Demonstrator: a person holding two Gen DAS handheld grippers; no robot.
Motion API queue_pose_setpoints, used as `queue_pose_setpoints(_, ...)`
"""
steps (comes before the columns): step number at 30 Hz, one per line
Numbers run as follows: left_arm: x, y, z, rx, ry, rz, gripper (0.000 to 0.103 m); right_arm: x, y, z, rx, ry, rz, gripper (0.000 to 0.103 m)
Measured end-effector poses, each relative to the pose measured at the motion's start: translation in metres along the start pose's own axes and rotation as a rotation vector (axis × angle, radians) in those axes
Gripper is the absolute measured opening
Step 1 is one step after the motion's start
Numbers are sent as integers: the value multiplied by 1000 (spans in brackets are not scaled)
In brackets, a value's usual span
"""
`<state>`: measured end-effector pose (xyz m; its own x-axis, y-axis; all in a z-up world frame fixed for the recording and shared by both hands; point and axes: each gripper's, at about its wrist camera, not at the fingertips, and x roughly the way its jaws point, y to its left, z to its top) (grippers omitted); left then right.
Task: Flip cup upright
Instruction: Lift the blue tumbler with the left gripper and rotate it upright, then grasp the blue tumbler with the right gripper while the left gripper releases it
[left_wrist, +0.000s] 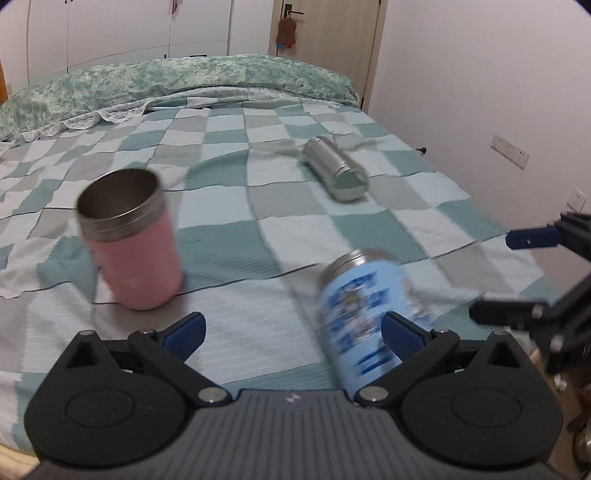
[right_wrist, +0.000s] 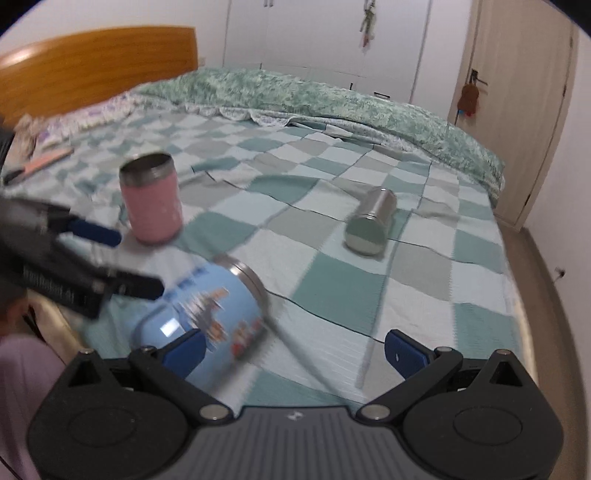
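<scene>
My left gripper (left_wrist: 291, 334) and right gripper (right_wrist: 293, 350) gape wide, holding nothing. Blue cup (left_wrist: 364, 314) lies tipped at 5 o'clock on the bed (left_wrist: 229, 236), blurred; pink cup (left_wrist: 129, 240) upright, apparently empty; steel cup (left_wrist: 336, 168) toppled at 1 o'clock.

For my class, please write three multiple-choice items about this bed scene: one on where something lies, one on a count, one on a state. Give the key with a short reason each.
1. Where does the silver cup lie?
A. beside the pink cup, touching it
B. alone on the checked bedspread, farther up the bed
C. inside the left claw

2. How many cups are on the bed?
A. two
B. three
C. four

3. How does the pink cup stand?
A. upright, mouth open upward
B. on its side
C. mouth down

Key: 1 B, it lies apart from the others; 2 B, pink, silver and blue cup; 3 A, its steel rim faces up. The left claw and right claw are both open, holding nothing.
</scene>
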<state>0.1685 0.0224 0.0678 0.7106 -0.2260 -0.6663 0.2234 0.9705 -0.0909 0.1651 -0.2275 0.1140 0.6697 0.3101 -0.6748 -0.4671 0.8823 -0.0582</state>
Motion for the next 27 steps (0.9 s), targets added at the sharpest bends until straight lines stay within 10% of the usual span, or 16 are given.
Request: queue_pose_setpoints(27, 38, 77, -25, 162, -70, -111, 103, 112, 37, 37, 422, 280, -66, 102)
